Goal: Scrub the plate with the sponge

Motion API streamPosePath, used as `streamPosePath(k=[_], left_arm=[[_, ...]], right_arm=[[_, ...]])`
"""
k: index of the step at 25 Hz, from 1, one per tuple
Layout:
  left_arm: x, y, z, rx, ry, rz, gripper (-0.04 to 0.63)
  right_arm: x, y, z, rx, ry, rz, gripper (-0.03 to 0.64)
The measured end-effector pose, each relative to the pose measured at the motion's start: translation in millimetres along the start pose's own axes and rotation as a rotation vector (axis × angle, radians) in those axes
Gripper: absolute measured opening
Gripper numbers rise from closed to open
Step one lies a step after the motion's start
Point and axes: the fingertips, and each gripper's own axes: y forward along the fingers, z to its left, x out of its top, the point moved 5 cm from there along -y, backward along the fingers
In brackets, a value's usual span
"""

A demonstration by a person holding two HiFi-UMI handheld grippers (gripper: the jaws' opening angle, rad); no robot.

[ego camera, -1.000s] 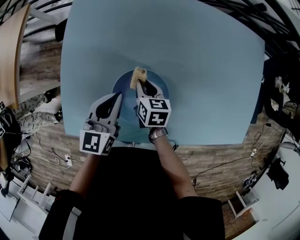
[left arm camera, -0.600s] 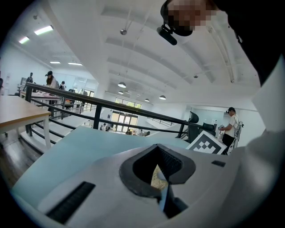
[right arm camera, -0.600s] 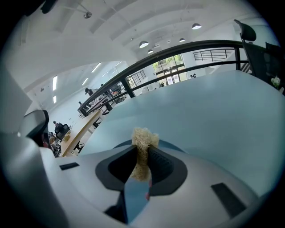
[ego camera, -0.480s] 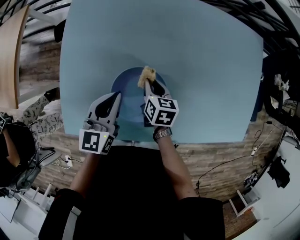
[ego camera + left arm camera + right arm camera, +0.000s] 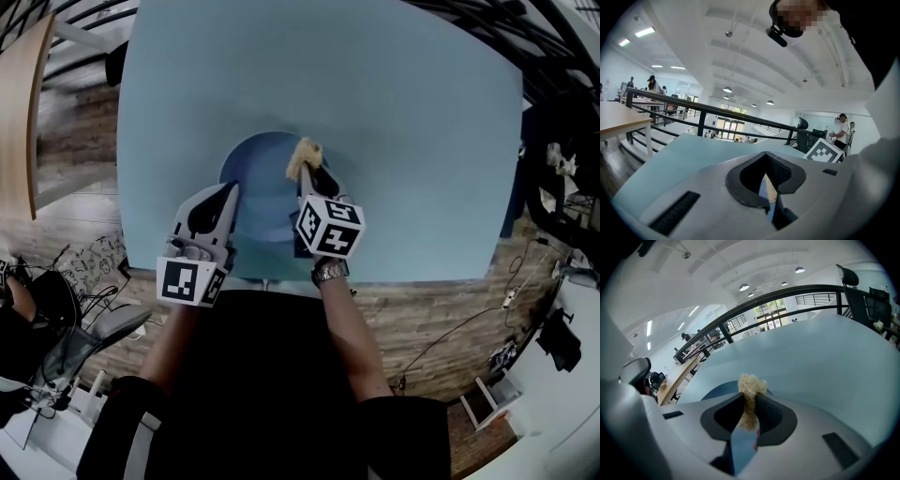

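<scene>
A dark blue plate point(image 5: 261, 183) lies near the front edge of the light blue table point(image 5: 422, 131). My left gripper point(image 5: 228, 194) is at the plate's near left rim, and a thin sliver of the plate point(image 5: 765, 190) sits pinched between its jaws. My right gripper point(image 5: 310, 172) is shut on a tan, fluffy sponge point(image 5: 304, 155), which rests over the plate's far right rim. In the right gripper view the sponge point(image 5: 749, 392) sticks up past the jaws, with the plate point(image 5: 716, 391) just beyond on the left.
The table's front edge runs just under both grippers. A wooden table point(image 5: 21, 94) stands at far left, and a chair point(image 5: 89, 336) and cables are on the floor at lower left. A black railing point(image 5: 787, 294) and distant people point(image 5: 841, 131) lie beyond the table.
My right gripper has carried the sponge to the right, from the plate's far middle to its right rim. The left gripper has stayed where it was on the plate.
</scene>
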Motion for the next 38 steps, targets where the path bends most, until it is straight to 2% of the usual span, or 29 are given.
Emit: streamPosePath(k=[7, 11, 22, 31, 38], left_arm=[[1, -2, 0, -0.003, -0.003, -0.01, 0.002], [2, -4, 2, -0.007, 0.003, -0.011, 0.002], [4, -14, 6, 0.011, 0.004, -0.004, 0.002], [6, -21, 15, 0.036, 0.0, -0.009, 0.002], [6, -27, 18, 0.05, -0.005, -0.008, 0.002]], right_arm=[[-7, -11, -8, -0.044, 0.0, 0.023, 0.074], [-7, -17, -5, -0.039, 0.009, 0.016, 0.074], [-11, -9, 50, 0.086, -0.051, 0.04, 0.074], [-31, 10, 98, 0.19, -0.099, 0.126, 0.074], [-39, 22, 111, 0.207, -0.115, 0.165, 0.074]])
